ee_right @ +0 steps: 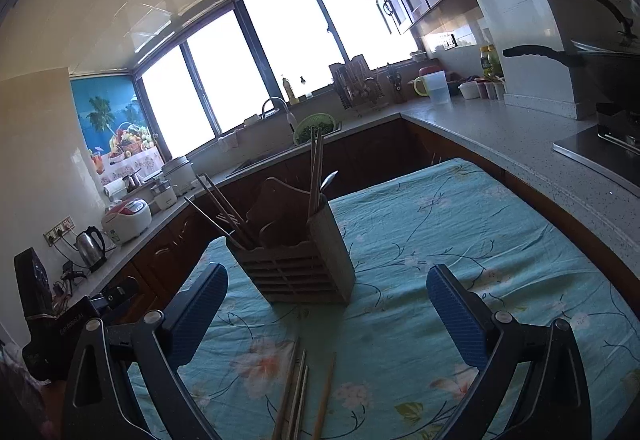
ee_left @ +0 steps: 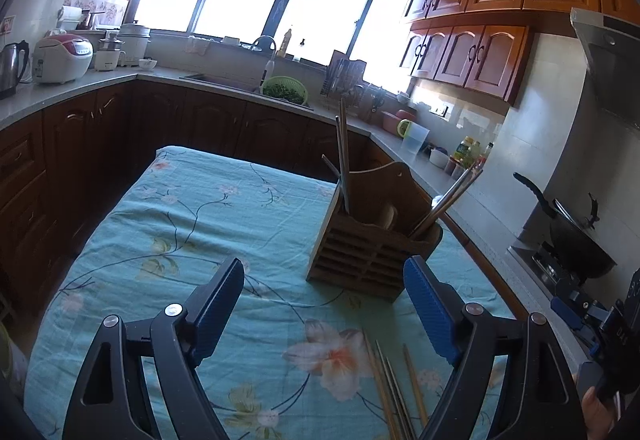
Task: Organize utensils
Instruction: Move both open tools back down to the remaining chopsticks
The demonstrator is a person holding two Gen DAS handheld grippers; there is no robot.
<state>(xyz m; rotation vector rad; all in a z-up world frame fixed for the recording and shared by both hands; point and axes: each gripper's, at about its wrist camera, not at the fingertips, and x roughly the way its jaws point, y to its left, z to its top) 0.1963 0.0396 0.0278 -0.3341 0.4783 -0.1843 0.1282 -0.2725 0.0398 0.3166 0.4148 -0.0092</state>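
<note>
A brown slatted wooden utensil holder stands on the table's teal floral cloth. It holds chopsticks and a spoon. Several loose chopsticks lie on the cloth in front of the holder. My left gripper is open and empty, above the cloth, with the loose chopsticks under its right finger. My right gripper is open and empty, just above the loose chopsticks. The right gripper also shows at the left wrist view's right edge.
A kitchen counter wraps around the table. It carries a kettle, a rice cooker, a sink with a green colander, a dish rack and a wok on the stove.
</note>
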